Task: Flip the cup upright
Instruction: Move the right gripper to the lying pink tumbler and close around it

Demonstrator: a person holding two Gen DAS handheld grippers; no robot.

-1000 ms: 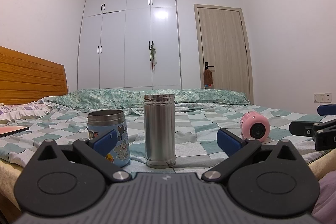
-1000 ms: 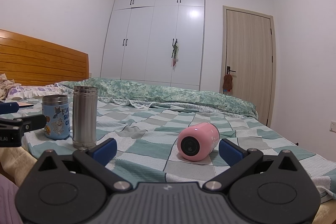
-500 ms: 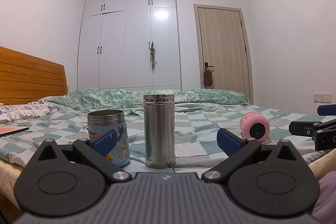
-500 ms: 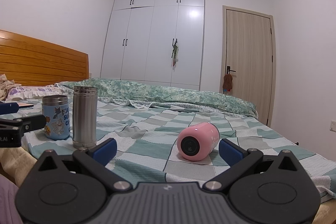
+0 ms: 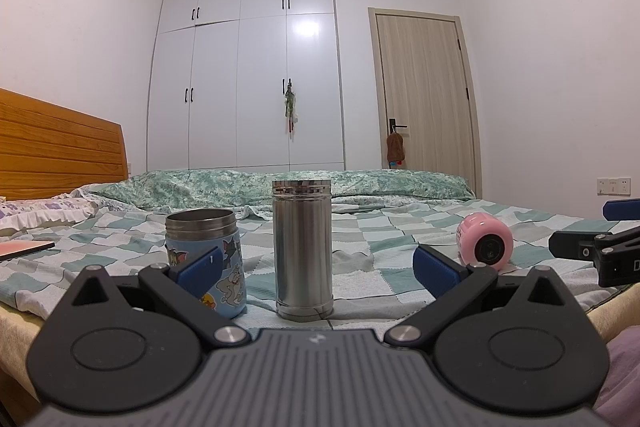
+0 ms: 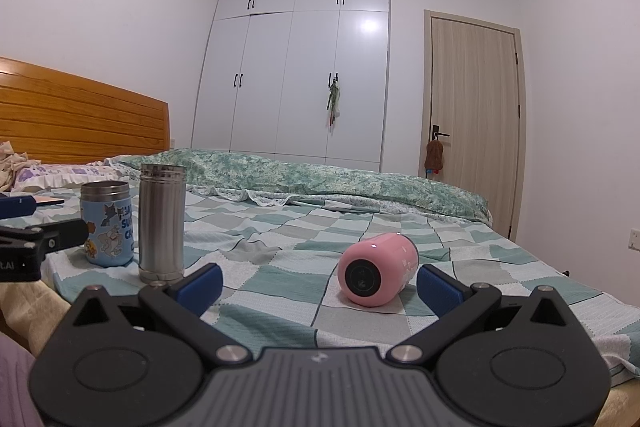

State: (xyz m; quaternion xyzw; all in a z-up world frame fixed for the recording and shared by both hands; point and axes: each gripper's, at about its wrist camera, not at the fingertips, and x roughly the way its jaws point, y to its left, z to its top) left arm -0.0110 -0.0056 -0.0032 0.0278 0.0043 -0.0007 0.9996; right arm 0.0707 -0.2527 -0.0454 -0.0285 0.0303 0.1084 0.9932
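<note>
A pink cup [image 6: 378,269] lies on its side on the checked bedspread [image 6: 280,227], its dark round end facing me. It also shows at the right of the left wrist view [image 5: 485,240]. My right gripper [image 6: 319,282] is open and empty, short of the cup, which sits just inside its right fingertip. My left gripper [image 5: 317,263] is open and empty, facing a tall steel flask [image 5: 302,249] that stands upright. A blue cartoon cup [image 5: 208,261] stands upright left of the flask, partly behind my left finger.
The flask [image 6: 161,225] and the blue cartoon cup [image 6: 106,225] stand near the bed's front edge. A wooden headboard [image 6: 80,123] is at the left, a rolled green quilt [image 6: 340,179] at the far side. A wardrobe and a door stand behind.
</note>
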